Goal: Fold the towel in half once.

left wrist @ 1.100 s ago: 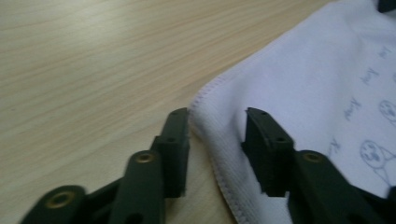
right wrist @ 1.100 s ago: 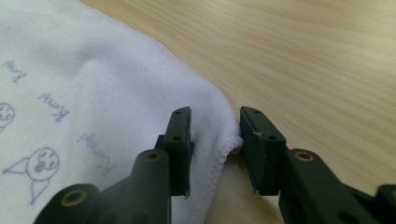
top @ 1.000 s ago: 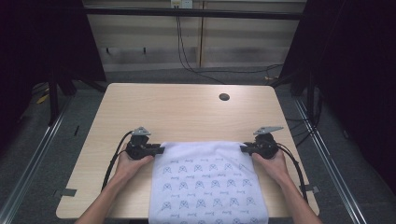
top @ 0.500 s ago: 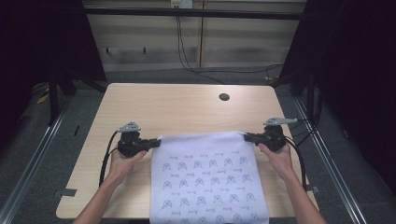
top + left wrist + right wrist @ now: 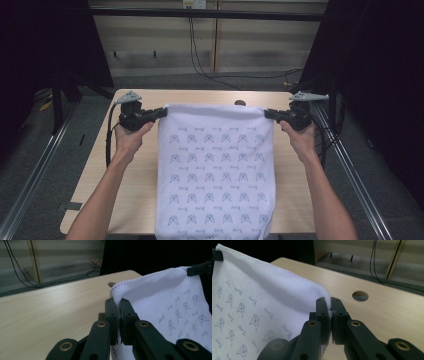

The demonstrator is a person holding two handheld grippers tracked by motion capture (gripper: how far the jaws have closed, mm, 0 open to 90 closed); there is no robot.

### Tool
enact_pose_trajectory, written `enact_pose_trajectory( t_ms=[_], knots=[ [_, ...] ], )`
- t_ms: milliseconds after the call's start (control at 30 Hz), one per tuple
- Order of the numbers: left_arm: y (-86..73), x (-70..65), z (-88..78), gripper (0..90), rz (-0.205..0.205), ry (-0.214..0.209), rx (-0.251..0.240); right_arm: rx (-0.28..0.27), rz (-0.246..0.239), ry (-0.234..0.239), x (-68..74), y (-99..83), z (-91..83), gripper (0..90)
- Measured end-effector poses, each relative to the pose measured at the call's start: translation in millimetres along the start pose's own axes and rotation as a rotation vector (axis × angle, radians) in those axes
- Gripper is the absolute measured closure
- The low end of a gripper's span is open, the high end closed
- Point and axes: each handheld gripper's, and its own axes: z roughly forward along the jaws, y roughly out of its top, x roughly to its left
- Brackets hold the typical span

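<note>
Towel (image 5: 216, 170), white with a small printed pattern, hangs stretched between my two grippers above the wooden table (image 5: 140, 175), its lower end draping over the near edge. My left gripper (image 5: 159, 113) and right gripper (image 5: 270, 114) are each clamped on a top corner. It looks light, soft and limp, so I judge the hemmed corners the surest hold; a pinch mid-cloth would bunch or slip.

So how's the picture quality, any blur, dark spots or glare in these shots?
High view: even light on the table, black surroundings, mild softness. Left gripper view: dim, with the cloth brightest and the near jaws soft. Right gripper view: cloth sharp, background hazy. No strong glare.
</note>
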Motion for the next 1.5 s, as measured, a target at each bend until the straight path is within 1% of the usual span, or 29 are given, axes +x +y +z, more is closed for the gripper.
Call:
enact_pose_trajectory(
  t_ms=[100, 200, 267, 333, 400, 467, 567, 633, 700, 733, 767, 833, 900, 933, 967, 1000, 1033, 1100, 1133, 1167, 1200, 1233, 1267, 1300, 1333, 1367, 1400, 1433, 1500],
  knots=[
    [18.4, 0.2, 1.6, 86.9, 0.013, 0.005, -0.018, -0.031, -0.005, -0.014, -4.0, 19.0, -1.5, 86.6],
    [38.7, -1.7, 2.5, 86.9, 0.027, 0.010, -0.051, -0.053, -0.017, -0.046, -8.6, 40.0, -5.0, 86.7],
    [53.5, -5.0, 1.9, 86.9, 0.037, 0.013, -0.072, -0.078, -0.021, -0.060, -11.3, 55.4, -10.4, 86.7],
    [67.4, -9.2, 0.3, 87.0, 0.053, 0.003, -0.096, -0.105, -0.028, -0.077, -12.5, 71.0, -18.2, 86.8],
    [72.8, -14.2, -1.2, 87.0, 0.063, -0.009, -0.102, -0.140, -0.027, -0.075, -12.5, 81.3, -26.9, 86.9],
    [67.1, -18.8, -2.2, 87.0, 0.085, -0.034, -0.084, -0.145, -0.039, -0.071, -11.4, 81.7, -33.2, 87.1],
    [44.1, -23.9, -4.6, 87.0, 0.093, -0.072, -0.043, -0.118, -0.036, -0.035, -10.5, 62.8, -39.0, 87.3],
    [25.4, -28.2, -9.9, 87.0, 0.064, -0.111, -0.036, -0.101, -0.034, -0.005, -7.9, 43.3, -43.1, 87.3],
    [6.5, -36.4, -17.9, 87.0, 0.067, -0.140, -0.028, -0.085, -0.023, 0.020, -4.0, 22.7, -49.8, 87.3],
    [-2.4, -41.1, -22.3, 87.0, 0.060, -0.159, -0.021, -0.082, -0.024, 0.036, -1.7, 12.6, -54.5, 87.3],
    [-11.1, -46.6, -27.0, 86.9, 0.067, -0.171, -0.013, -0.081, -0.019, 0.050, 1.4, 2.9, -59.8, 87.3],
    [-30.3, -59.0, -38.5, 86.9, 0.082, -0.198, 0.013, -0.087, -0.007, 0.084, 8.7, -16.9, -72.2, 87.4],
    [-44.9, -67.9, -48.0, 86.9, 0.088, -0.210, 0.027, -0.061, -0.019, 0.098, 21.5, -39.4, -86.0, 87.4],
    [-52.3, -72.1, -52.7, 86.9, 0.090, -0.223, 0.044, -0.049, -0.025, 0.108, 26.0, -47.0, -90.3, 87.4],
    [-59.2, -76.1, -56.2, 86.9, 0.088, -0.223, 0.069, -0.033, -0.026, 0.116, 32.5, -57.1, -95.8, 87.4],
    [-66.6, -80.2, -59.7, 86.9, 0.080, -0.226, 0.088, -0.008, -0.029, 0.125, 38.3, -67.0, -100.2, 87.4],
    [-74.8, -83.3, -62.9, 86.9, 0.065, -0.248, 0.108, 0.021, -0.035, 0.125, 44.7, -76.5, -104.6, 87.4],
    [-92.0, -89.8, -68.3, 86.9, 0.051, -0.260, 0.145, 0.048, -0.027, 0.140, 55.9, -95.0, -113.9, 87.4],
    [-101.1, -92.1, -68.9, 86.9, 0.030, -0.276, 0.172, 0.063, -0.017, 0.148, 60.7, -104.1, -117.4, 87.4],
    [-110.4, -95.5, -69.1, 86.9, 0.024, -0.272, 0.198, 0.082, -0.017, 0.152, 65.8, -112.7, -120.0, 87.4],
    [-120.3, -97.9, -68.6, 86.9, 0.018, -0.279, 0.219, 0.111, -0.016, 0.160, 70.3, -121.1, -121.4, 87.4],
    [-131.2, -99.5, -66.4, 86.9, 0.000, -0.292, 0.243, 0.141, -0.010, 0.166, 74.1, -129.9, -121.2, 87.4],
    [-142.6, -101.3, -62.7, 86.9, -0.010, -0.291, 0.267, 0.175, -0.008, 0.168, 78.2, -138.8, -120.0, 87.4],
    [-152.7, -102.6, -57.0, 86.9, -0.040, -0.292, 0.309, 0.210, -0.008, 0.174, 81.2, -148.2, -117.5, 87.4],
    [-159.8, -104.7, -50.9, 86.9, -0.047, -0.294, 0.366, 0.240, -0.003, 0.175, 83.6, -157.5, -114.4, 87.4],
    [-164.5, -108.2, -45.5, 86.8, -0.024, -0.291, 0.401, 0.267, 0.006, 0.178, 85.5, -165.8, -111.4, 87.4],
    [-167.1, -110.9, -40.6, 86.7, 0.011, -0.273, 0.426, 0.297, 0.015, 0.184, 86.1, -172.6, -108.3, 87.4],
    [-168.3, -112.3, -36.0, 86.7, 0.032, -0.261, 0.435, 0.328, 0.022, 0.180, 86.6, -177.6, -105.6, 87.4],
    [-169.8, -110.5, -28.4, 86.6, 0.032, -0.256, 0.456, 0.382, 0.030, 0.184, 86.4, -183.0, -99.8, 87.4]
  ],
)
